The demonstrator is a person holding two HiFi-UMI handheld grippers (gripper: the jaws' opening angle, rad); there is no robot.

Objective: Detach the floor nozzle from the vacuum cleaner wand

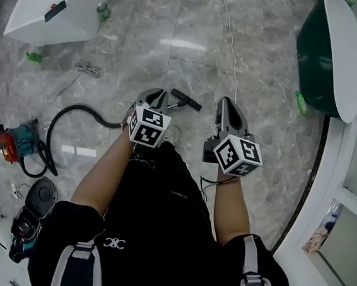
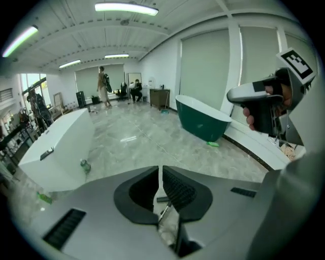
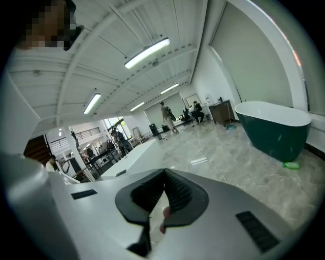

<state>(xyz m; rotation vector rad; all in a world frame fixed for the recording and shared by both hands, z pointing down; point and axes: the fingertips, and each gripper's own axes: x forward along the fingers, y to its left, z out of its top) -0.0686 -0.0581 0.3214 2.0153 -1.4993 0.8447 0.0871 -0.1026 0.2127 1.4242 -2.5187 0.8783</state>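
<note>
Now 2 claws, both pressed together, empty: left claw (image 1: 163,94), right claw (image 1: 224,103) over grey marble floor (image 1: 270,53). Target, black T-shaped floor nozzle (image 1: 187,99) on slim silver wand (image 1: 174,107), shows just beside left claw. Risk: shut claws nudge nozzle, skidding it away ungripped.

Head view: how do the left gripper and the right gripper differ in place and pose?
The left gripper has its tip beside the black floor nozzle; the right gripper is over bare floor, near a thin white cord. The left gripper seems aimed lower: its own view shows more floor, the right gripper's more ceiling. Both have jaws shut on nothing.
</note>
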